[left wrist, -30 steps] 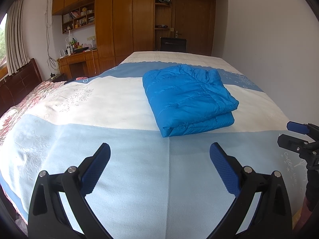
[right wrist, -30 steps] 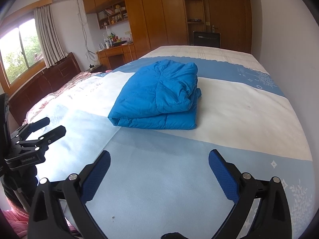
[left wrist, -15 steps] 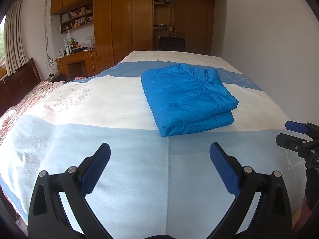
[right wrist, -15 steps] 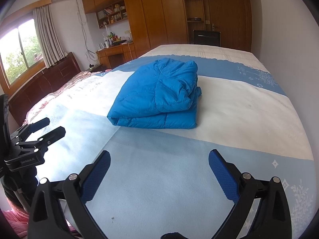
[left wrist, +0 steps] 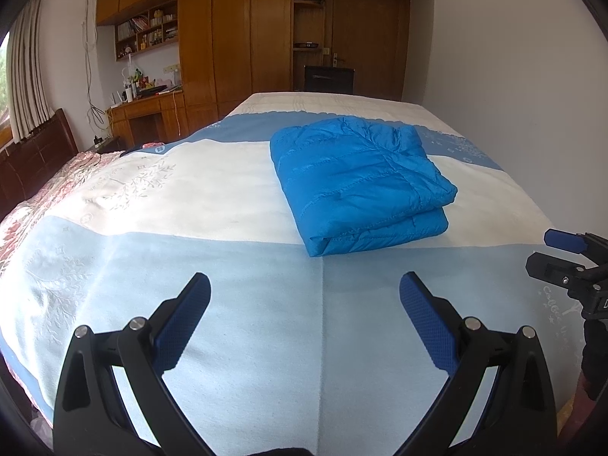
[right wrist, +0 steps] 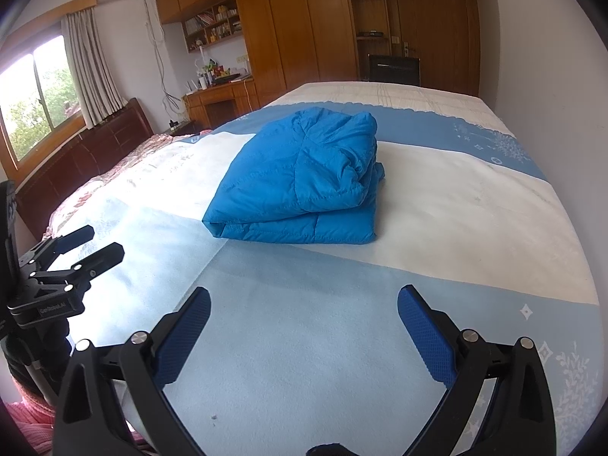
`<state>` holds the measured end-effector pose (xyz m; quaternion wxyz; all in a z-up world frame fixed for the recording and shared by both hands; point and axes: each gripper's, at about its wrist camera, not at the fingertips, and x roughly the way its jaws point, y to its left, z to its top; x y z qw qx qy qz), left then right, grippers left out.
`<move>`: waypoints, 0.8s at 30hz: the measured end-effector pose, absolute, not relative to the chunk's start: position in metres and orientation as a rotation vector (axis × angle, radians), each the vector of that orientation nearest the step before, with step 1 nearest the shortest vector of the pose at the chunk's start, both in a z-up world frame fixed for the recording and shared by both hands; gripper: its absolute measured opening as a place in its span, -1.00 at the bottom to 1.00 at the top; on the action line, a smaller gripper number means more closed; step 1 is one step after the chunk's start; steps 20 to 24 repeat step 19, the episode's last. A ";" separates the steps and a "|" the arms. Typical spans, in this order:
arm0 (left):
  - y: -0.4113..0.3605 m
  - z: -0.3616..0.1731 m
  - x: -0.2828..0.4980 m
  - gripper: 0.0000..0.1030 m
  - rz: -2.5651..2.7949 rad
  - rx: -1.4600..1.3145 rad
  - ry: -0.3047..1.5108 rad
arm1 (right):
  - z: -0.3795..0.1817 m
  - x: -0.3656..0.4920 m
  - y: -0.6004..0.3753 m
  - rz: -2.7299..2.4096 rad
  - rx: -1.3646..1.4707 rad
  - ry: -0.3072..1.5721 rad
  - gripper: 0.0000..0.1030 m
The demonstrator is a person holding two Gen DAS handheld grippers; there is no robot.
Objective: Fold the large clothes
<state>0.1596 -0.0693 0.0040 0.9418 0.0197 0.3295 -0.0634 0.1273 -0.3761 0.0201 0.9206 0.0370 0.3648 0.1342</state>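
Note:
A bright blue quilted jacket [left wrist: 357, 178] lies folded in a flat bundle on the bed [left wrist: 190, 197], on the white band of the cover. It also shows in the right wrist view [right wrist: 304, 186]. My left gripper [left wrist: 304, 304] is open and empty, held above the pale blue near part of the cover, well short of the jacket. My right gripper [right wrist: 304, 315] is open and empty too, also short of the jacket. Each gripper shows at the edge of the other's view: the right one [left wrist: 562, 254], the left one [right wrist: 83, 247].
A white wall [left wrist: 513, 76] runs along the bed's right side. A dark wooden headboard [right wrist: 76, 163] and pink bedding [left wrist: 45, 186] are on the left. Wooden wardrobes [left wrist: 235, 38], a desk [left wrist: 148, 114] and a dark chair [left wrist: 328, 79] stand beyond the far end.
Both grippers stay open and empty. The views have shifted only slightly; the jacket has not moved on the bed.

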 end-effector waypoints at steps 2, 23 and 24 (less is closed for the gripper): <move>-0.069 0.004 0.159 0.92 -0.130 0.039 0.671 | 0.020 0.127 -0.376 0.276 0.076 0.750 0.92; -0.070 0.002 0.161 0.92 -0.127 0.037 0.681 | 0.017 0.132 -0.377 0.275 0.078 0.760 0.92; -0.070 0.002 0.161 0.92 -0.127 0.037 0.681 | 0.017 0.132 -0.377 0.275 0.078 0.760 0.92</move>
